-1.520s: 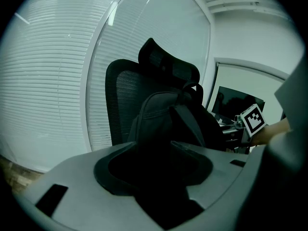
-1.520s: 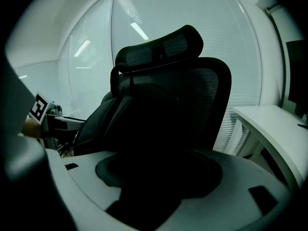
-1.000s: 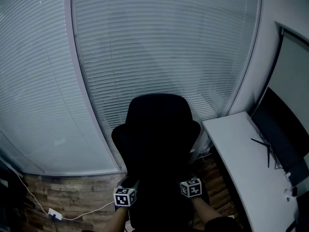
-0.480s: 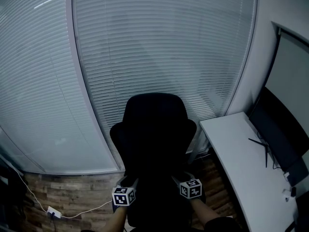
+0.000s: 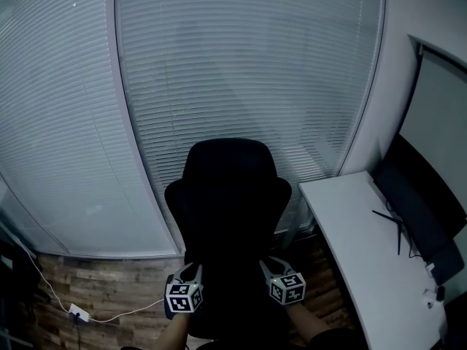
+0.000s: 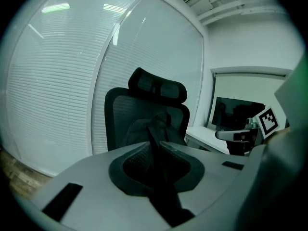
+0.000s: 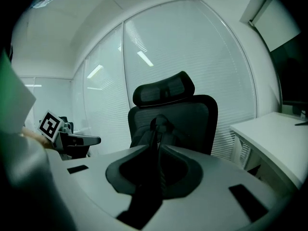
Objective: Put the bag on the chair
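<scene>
Both near-level: left claw (image 6: 154,144), right claw (image 7: 158,148) just clamped bag straps (image 6: 162,191).

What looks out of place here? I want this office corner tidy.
Nothing is spilled or damaged. The dark bag is in front of the chair's backrest. One stray thing: a white power strip loose on the floor, left of the chair.

- Closed slatted blinds (image 5: 241,71) cover the tall windows, pale in dim light.
- The wood-plank floor (image 5: 109,294) lies below, with a white power strip (image 5: 77,313) on it.
- A white desk (image 5: 350,232) stands at the right, with a dark monitor (image 5: 423,211) along the wall.
</scene>
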Demonstrator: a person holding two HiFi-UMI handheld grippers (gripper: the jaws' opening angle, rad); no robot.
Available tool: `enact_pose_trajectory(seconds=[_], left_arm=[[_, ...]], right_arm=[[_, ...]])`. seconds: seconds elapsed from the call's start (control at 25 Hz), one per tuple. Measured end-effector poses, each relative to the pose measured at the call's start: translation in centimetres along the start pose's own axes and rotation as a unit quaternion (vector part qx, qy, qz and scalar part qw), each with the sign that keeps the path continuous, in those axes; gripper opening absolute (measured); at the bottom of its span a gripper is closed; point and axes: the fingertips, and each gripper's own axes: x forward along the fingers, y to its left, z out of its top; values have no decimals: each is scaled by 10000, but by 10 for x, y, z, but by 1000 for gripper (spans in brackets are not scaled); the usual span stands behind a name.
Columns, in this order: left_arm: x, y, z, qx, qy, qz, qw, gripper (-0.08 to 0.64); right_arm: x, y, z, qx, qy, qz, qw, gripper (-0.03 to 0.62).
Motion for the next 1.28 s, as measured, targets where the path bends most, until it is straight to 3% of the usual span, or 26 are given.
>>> enact_pose_trajectory(seconds=[0.32, 0.84, 1.28], left_arm=[[-35, -36, 2, 23, -339, 194, 9992, 31], [-101, -93, -9, 54, -700, 449, 9965, 20], [-144, -130, -21, -133, -958, 665, 9931, 20]], right_arm=[[-45, 10, 11, 13, -214, 257, 9994, 66], [-111, 19, 4, 84, -385, 642, 9972, 61], [-158, 28, -12, 58, -384, 895, 9952, 58]])
